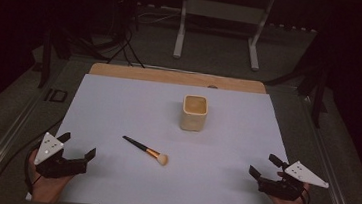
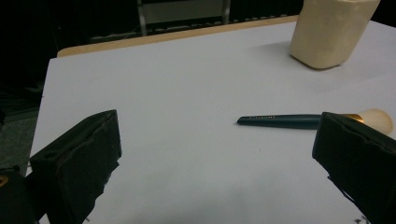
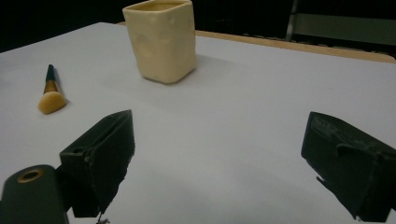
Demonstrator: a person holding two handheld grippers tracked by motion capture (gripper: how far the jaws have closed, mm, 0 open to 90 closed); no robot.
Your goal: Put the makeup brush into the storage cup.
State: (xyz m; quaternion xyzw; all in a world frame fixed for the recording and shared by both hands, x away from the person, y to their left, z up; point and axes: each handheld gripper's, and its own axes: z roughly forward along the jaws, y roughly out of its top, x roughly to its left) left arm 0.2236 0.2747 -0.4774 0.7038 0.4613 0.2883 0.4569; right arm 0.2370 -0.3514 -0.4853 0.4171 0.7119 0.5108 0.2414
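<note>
Currently, both tongs, left tongs (image 1: pixel 79 145) and right tongs (image 1: pixel 262 166), are resting wide and empty. Brush (image 1: pixel 145 150) is lying mid-bench, near the cup (image 1: pixel 194 113) (upright). Approaching its dark handle squarely is advised.
</note>
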